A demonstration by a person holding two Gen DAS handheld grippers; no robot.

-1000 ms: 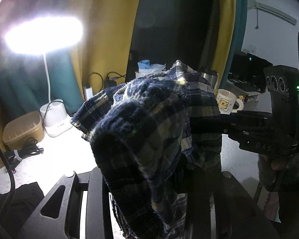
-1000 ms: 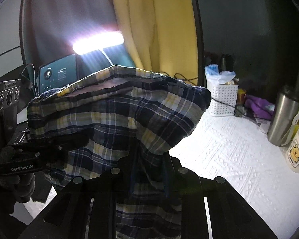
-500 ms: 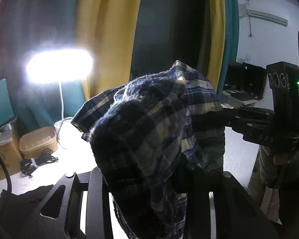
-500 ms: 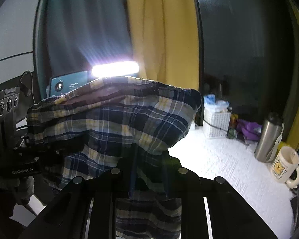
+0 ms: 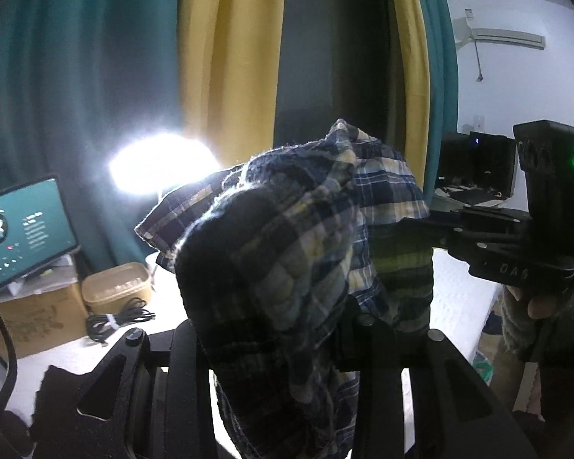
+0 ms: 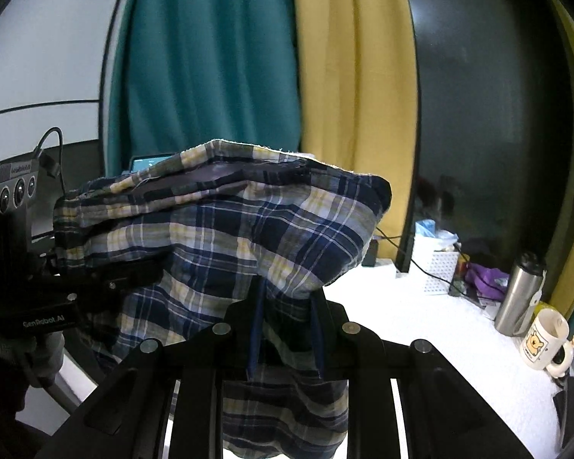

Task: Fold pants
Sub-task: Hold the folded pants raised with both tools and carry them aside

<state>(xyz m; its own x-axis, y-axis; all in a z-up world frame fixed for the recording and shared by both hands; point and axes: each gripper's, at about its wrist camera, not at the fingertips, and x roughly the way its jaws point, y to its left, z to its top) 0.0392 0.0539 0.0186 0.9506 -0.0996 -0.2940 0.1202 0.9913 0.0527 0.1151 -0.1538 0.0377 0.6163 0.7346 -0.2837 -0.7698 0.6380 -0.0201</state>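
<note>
Teal and mustard-yellow curtains (image 6: 256,76) hang behind a white textured tabletop (image 6: 421,329), and up in the air in front of them is the navy, white and yellow plaid cotton pants (image 6: 229,237), bunched thick and held clear of the surface. Both tools have it: the left gripper (image 5: 283,329) has its jaws set narrow with a wad of plaid stuffed between them, and the right gripper (image 6: 285,306) is pinched even tighter on a gathered edge, cloth draping over and below its fingers.

Now, the worry. That fabric is lumped, not spread, so I'd judge either grip could be holding several layers at once; let it down like this and the fold could come out crooked or trap a twisted leg. The hanging tail below the right gripper could drag and catch on the tabletop first, rolling under itself. A thin pinch of soft cotton can also slide out if the two hands pull apart too hard.

Further out on the right, a steel thermos flask (image 6: 518,294) and a white cartoon-bear mug (image 6: 541,338) stand near the table's edge; a swinging leg could tip them. Over on the left, the glaring white desk lamp (image 5: 164,164) washes out that view, making edges hard to read.
</note>
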